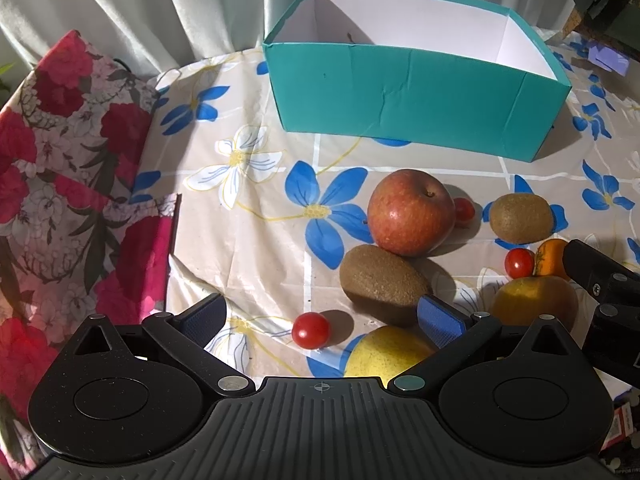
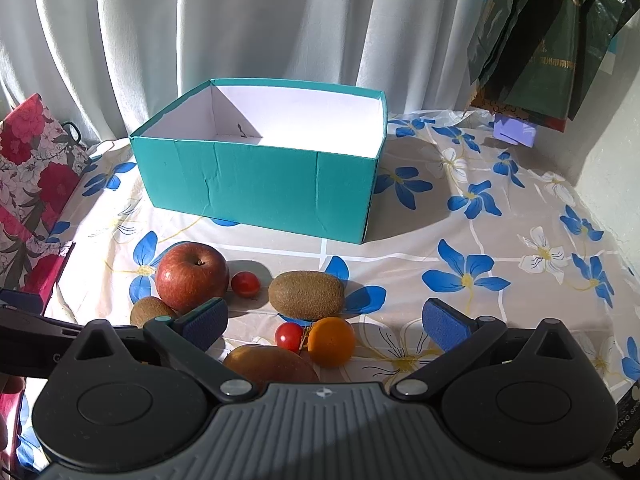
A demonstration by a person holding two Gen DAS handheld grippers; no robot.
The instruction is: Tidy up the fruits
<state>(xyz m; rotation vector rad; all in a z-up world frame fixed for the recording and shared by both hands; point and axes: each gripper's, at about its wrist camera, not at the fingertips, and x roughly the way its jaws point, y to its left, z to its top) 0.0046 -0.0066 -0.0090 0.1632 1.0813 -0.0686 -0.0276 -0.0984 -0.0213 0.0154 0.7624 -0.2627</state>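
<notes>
Teal cardboard forms the box, which stands open-topped at the back of the flowered surface before a pale curtain. In front of it the fruit lies loose: a red apple, two kiwis, three cherry tomatoes, an orange and a yellow pear. Both claws, left and right, hover above the fruit with fingers spread apart, holding nothing.
</notes>
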